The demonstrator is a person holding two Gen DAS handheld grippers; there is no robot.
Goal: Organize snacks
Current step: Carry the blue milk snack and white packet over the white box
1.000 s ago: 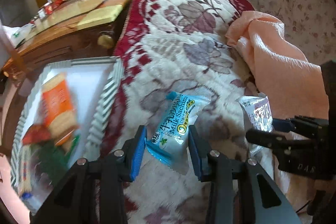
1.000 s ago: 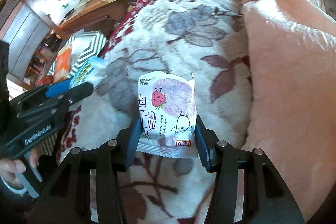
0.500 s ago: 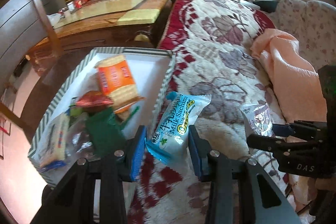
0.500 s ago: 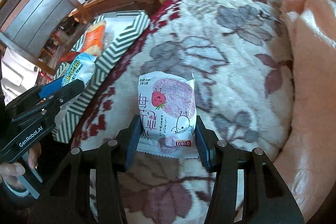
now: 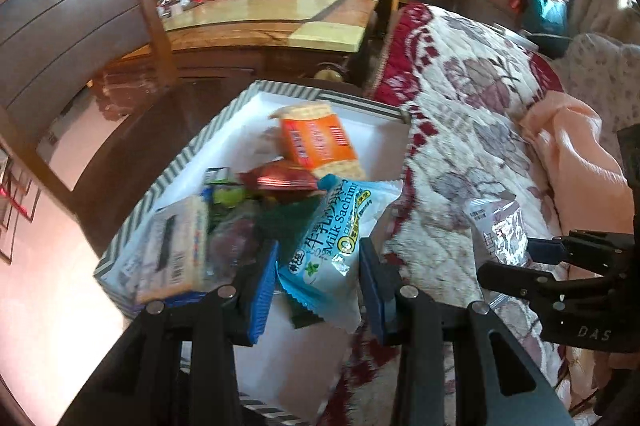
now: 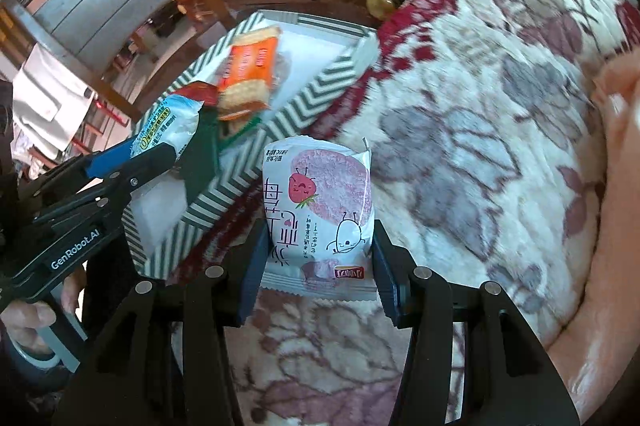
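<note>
Swinging across from the floral blanket [image 5: 460, 130], the left tool [image 5: 318, 278] now hangs over the striped box [image 5: 188, 162], where a second ago that view showed mostly blanket with the box off at the left edge. Its blue pads pinch the pale blue Milk Sachima packet [image 5: 336, 238] by its lower end, and the packet's top leans over the snacks already inside, the orange cracker pack [image 5: 316, 142] and a red wrapper [image 5: 280, 180] among them. At the right of this view the right tool [image 5: 520, 258] trails alongside, over the blanket.

From the right wrist, the right tool [image 6: 316, 262] grips the strawberry packet [image 6: 320, 214] upright between its pads. The box wall [image 6: 256, 150] has come up just beside that packet, where earlier it lay well off to the left. The left tool [image 6: 132, 162] with its blue packet sits above the box interior.

By my reading, the left packet is about placed for release; the right one needs to cross the wall first
</note>
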